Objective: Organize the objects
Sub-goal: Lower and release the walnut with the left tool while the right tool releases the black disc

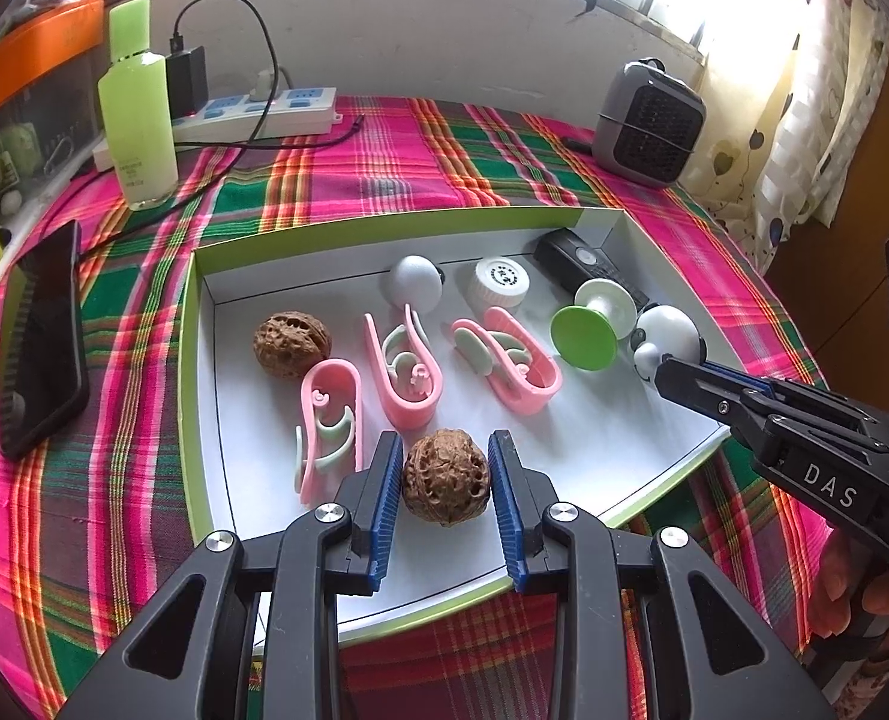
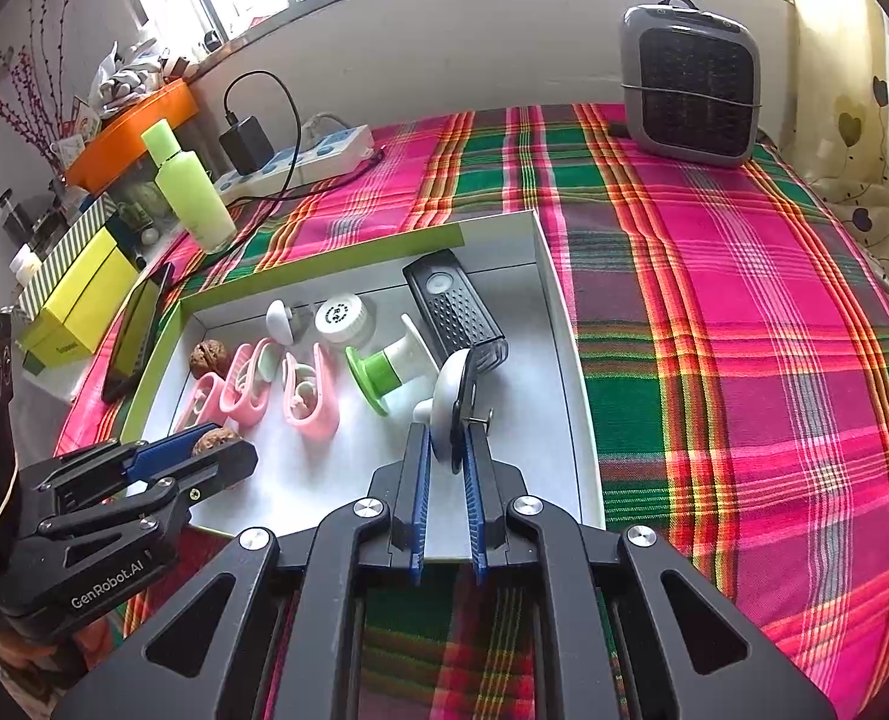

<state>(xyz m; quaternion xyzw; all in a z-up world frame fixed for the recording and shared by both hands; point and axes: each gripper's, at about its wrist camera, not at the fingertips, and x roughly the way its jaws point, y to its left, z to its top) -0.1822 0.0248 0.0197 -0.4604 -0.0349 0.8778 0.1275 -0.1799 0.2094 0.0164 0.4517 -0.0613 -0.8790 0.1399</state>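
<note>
Through the left wrist camera we see our left gripper [image 1: 444, 450] clenched around a walnut [image 1: 445, 476] at the near edge of the white tray [image 1: 252, 324], both blue pads against its shell. A second walnut [image 1: 291, 343] lies farther in, beside three pink clips [image 1: 402, 369]. At the right our right gripper [image 1: 663, 369] meets a white round toy [image 1: 666, 336].

Through the right wrist camera we see our right gripper [image 2: 444, 432] clamped on the white round toy [image 2: 447, 402], set on edge between the pads, near the tray's right wall beside a green-and-white spool [image 2: 387, 372] and a black remote [image 2: 453, 309]. At the left, our left gripper [image 2: 216, 450] grips the walnut [image 2: 216, 440].
</note>
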